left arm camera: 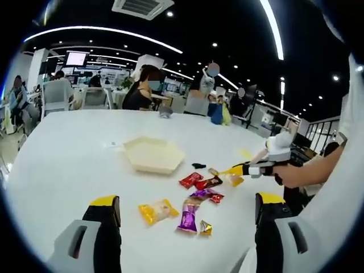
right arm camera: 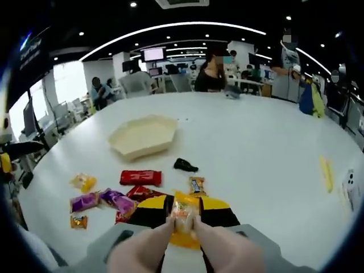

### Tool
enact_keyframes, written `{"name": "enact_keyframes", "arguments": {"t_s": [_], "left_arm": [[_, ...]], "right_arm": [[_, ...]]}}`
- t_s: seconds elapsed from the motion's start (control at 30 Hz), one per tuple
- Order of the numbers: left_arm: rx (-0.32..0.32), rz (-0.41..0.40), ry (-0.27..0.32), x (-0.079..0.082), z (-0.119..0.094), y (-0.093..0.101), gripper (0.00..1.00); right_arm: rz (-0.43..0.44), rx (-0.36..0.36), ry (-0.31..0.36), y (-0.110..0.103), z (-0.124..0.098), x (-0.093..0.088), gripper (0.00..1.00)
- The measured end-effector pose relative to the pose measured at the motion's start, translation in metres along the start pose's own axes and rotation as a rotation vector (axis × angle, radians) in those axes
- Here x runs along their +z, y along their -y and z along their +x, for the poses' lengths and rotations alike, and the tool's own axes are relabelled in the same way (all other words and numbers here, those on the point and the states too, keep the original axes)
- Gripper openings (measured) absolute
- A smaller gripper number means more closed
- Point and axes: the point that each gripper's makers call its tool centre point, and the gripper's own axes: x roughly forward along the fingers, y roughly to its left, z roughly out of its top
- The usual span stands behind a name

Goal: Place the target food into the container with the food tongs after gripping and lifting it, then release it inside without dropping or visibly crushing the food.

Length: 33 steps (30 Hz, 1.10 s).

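Right gripper (right arm camera: 183, 219) pinches yellow snack packet (right arm camera: 183, 215) – above white table (right arm camera: 261, 153), near beige hexagonal container (right arm camera: 142, 135). Left gripper (left arm camera: 187, 211) jaws spread apart – hold nothing.

The left tool (left arm camera: 185, 211) is held low with its yellow-tipped jaws set wide apart and nothing gripped between them. The right tool (right arm camera: 185, 217) is seen with its jaws closed together. In the left gripper view, it is carried in a hand (left arm camera: 296, 174), jaws pointing leftward.
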Motion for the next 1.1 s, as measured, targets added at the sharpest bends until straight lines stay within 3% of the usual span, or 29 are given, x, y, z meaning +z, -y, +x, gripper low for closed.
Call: {"name": "enact_keyframes", "arguments": {"t_s": [0.43,0.6,0.73,1.0,1.1], "left_arm": [[-0.016,0.027,-0.006,-0.003,-0.008,0.004,0.99],[-0.048,0.052,-0.005,-0.004,-0.003,0.008,0.99],[-0.037,0.042,0.015,0.001,-0.007,0.008,0.99],[0.026,0.015,0.049,0.011,-0.015,0.006,0.99],[0.104,-0.009,0.049,0.012,-0.020,0.001,0.99]], "right_arm": [[0.010,0.041,0.078,-0.002,-0.035,0.044,0.20],[0.004,0.051,0.107,-0.019,-0.045,0.060,0.20],[-0.022,0.076,0.107,-0.032,-0.047,0.066,0.20],[-0.037,0.142,0.108,-0.041,-0.039,0.081,0.21],[-0.037,0.170,0.111,-0.040,-0.035,0.081,0.21]]}}
